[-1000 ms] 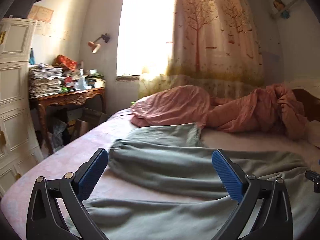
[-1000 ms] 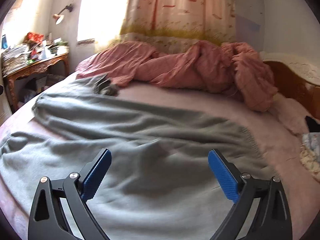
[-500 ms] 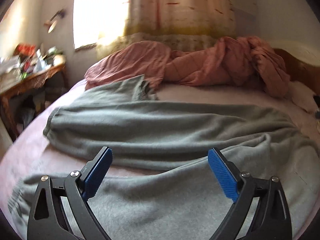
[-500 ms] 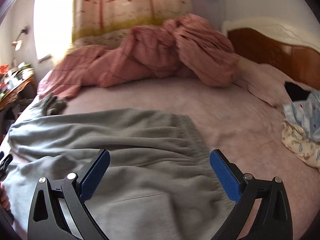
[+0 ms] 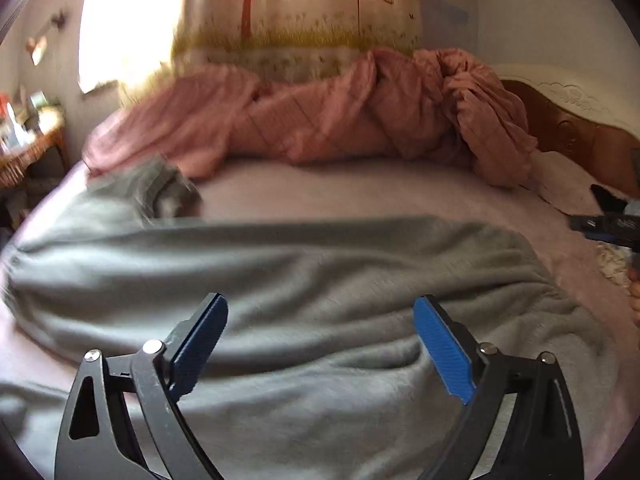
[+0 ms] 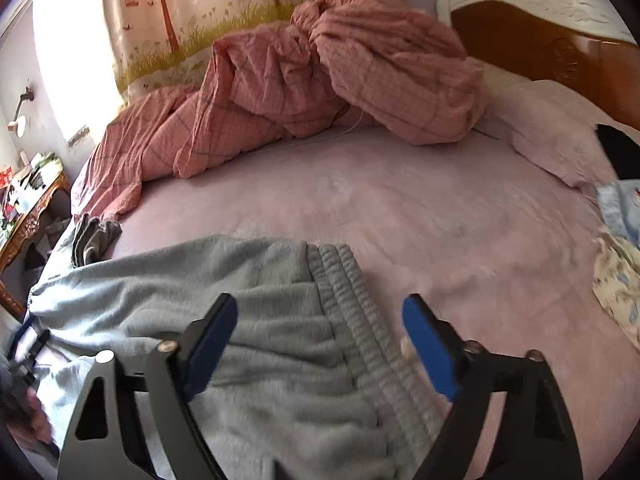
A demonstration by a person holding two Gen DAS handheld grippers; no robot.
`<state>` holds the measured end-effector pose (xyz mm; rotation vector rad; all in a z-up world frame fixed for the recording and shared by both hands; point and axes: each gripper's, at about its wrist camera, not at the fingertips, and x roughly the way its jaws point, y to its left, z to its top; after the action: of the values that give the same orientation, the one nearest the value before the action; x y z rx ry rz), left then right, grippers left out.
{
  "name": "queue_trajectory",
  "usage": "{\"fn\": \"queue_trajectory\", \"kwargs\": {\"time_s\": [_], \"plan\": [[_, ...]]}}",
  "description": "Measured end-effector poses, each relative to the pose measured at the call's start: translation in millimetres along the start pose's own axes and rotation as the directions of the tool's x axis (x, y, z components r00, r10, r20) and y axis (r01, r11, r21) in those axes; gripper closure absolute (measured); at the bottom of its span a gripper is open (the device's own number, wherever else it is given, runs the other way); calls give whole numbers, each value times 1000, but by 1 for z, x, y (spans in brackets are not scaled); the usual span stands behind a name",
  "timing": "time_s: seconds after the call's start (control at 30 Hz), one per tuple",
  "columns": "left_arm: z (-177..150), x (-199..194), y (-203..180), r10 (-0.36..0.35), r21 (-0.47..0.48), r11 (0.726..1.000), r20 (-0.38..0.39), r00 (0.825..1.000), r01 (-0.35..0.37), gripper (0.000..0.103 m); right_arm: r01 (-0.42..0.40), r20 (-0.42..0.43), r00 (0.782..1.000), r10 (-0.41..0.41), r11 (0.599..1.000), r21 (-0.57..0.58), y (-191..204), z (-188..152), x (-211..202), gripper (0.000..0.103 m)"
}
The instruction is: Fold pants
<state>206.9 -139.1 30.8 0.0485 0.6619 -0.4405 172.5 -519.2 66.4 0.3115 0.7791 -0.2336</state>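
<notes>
Grey sweatpants [image 5: 304, 280] lie spread across the pink bed, legs running left. In the left wrist view my left gripper [image 5: 320, 344] hovers over the middle of the pants with its blue pads wide apart; its jaws are closing, and they press on nothing. In the right wrist view my right gripper [image 6: 320, 344] hangs over the ribbed waistband [image 6: 352, 312] at the pants' right end. Its jaws are closing too, with the waistband below the gap and the pads not touching it. The right gripper's tip [image 5: 600, 226] shows at the left view's right edge.
A rumpled pink checked duvet [image 6: 320, 80] is heaped along the far side of the bed [image 6: 420, 208]. A wooden headboard [image 6: 540, 48] and pale pillow [image 6: 560, 128] are at right, with light patterned clothes [image 6: 616, 264] beside them. A cluttered wooden desk [image 6: 28, 208] stands at left.
Both grippers have swept to the right along the pants and tipped downward. The right one now sits over the waistband. Both pairs of jaws have narrowed slightly.
</notes>
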Motion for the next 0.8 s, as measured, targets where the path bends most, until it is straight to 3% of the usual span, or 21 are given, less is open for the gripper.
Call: {"fn": "queue_trajectory", "kwargs": {"time_s": [0.07, 0.13, 0.27, 0.33, 0.4, 0.47, 0.5, 0.57, 0.63, 0.77, 0.8], "plan": [[-19, 20, -5, -47, -2, 999, -55, 997, 47, 19, -19, -50, 999, 19, 1000, 0, -6, 11, 24, 37], [-36, 34, -13, -35, 47, 998, -96, 995, 40, 22, -22, -115, 993, 25, 999, 26, -13, 20, 49, 49], [-42, 36, -19, -13, 80, 997, -101, 995, 21, 22, -55, -212, 975, 68, 996, 66, -22, 33, 100, 49], [-43, 38, -14, -32, 55, 998, -108, 994, 38, 22, -21, -230, 972, 38, 997, 75, -26, 40, 123, 41], [-44, 42, -9, -53, 19, 998, -127, 991, 56, 22, 43, -236, 972, -16, 993, 109, -34, 45, 142, 40], [-44, 45, -6, -63, 1, 998, -136, 989, 64, 22, -50, -281, 956, 87, 990, 135, -36, 46, 157, 44], [-44, 45, -5, -64, 1, 998, -137, 989, 65, 22, -92, -296, 946, 132, 985, 143, -36, 45, 161, 60], [-45, 45, -7, -58, 8, 998, -134, 989, 60, 21, -165, -306, 930, 205, 975, 150, -35, 44, 160, 64], [-44, 45, -7, -53, 12, 998, -136, 989, 56, 21, -235, -302, 919, 254, 967, 99, -29, 42, 151, 76], [-45, 46, -6, -56, 6, 998, -136, 989, 57, 21, -367, -312, 875, 369, 928, 69, -21, 40, 140, 77], [-45, 46, -7, -54, 7, 998, -135, 989, 56, 21, -373, -315, 873, 371, 926, 55, -15, 41, 141, 76]]}}
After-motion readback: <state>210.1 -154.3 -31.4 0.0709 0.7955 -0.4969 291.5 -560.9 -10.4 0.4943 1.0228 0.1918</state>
